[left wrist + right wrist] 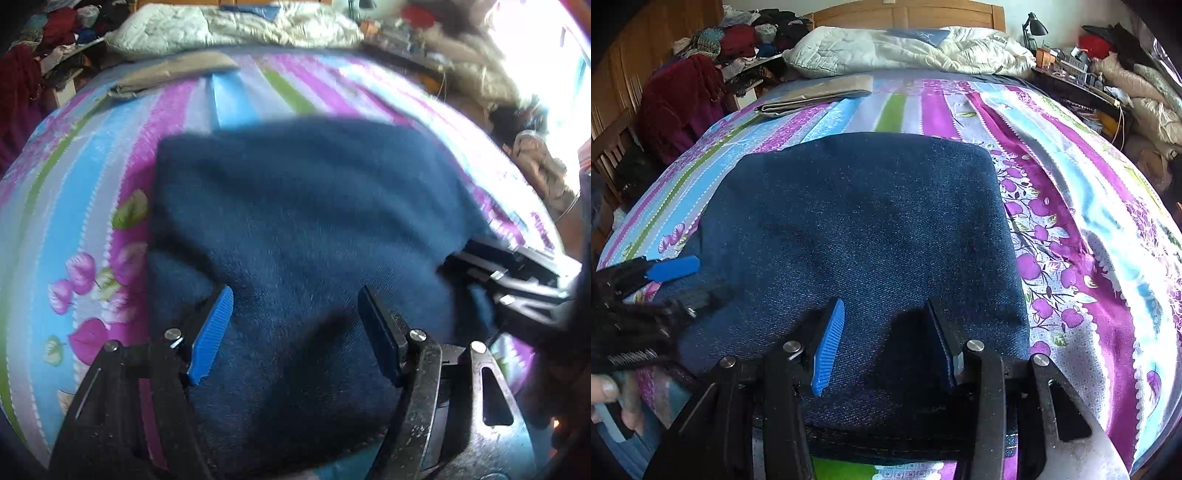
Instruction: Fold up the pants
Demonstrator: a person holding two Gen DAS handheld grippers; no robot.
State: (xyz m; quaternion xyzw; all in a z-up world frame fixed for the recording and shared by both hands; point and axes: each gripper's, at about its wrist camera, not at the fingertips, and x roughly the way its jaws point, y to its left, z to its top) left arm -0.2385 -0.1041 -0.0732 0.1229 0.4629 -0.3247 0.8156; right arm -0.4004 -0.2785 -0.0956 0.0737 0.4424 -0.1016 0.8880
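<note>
Striped bed sheet (1071,177) under folded pants (864,229); left gripper (295,317) and right gripper (886,328) above near edge, jaws wide, empty, likely released.

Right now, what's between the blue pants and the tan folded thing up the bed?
Only bare striped sheet lies between the pants and the tan bundle; the right wrist view shows it clearly.

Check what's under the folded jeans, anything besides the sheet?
Only the striped floral bedsheet shows around the folded jeans; they lie flat on it. Anything beneath the denim itself is covered. Both grippers, left and right, hover open above it.
</note>
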